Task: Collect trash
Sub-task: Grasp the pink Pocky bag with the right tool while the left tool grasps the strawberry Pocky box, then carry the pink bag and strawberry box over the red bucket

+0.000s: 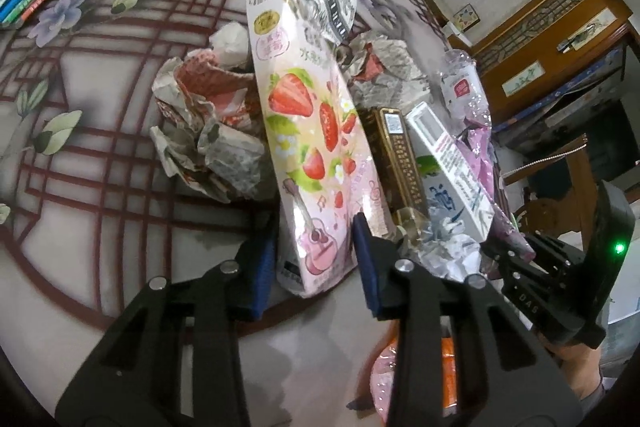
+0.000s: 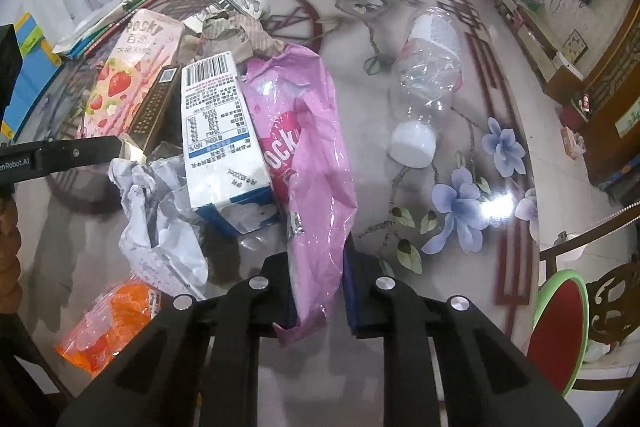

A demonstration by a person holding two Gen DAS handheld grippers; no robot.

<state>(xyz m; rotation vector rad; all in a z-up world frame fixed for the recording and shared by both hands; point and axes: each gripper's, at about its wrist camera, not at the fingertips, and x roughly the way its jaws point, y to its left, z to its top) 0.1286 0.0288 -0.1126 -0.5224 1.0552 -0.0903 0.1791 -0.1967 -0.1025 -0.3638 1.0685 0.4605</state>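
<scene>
The left gripper (image 1: 316, 247) is clamped on the near end of the strawberry Pocky box (image 1: 310, 131); the right gripper (image 2: 316, 291) pinches the pink Pocky wrapper (image 2: 304, 155). Both pickups look made, so lifting clear of the pile comes next. The wrapper is limp and glossy, trailing toward 12 o'clock on the counter (image 2: 400, 211), beside a white carton (image 2: 220, 131) at 11.

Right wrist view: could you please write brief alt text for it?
The right hand-held gripper is shut on a crinkled pink plastic Pocky wrapper lying on a floral glass tabletop, between a white milk carton and a clear crushed plastic bottle.
</scene>
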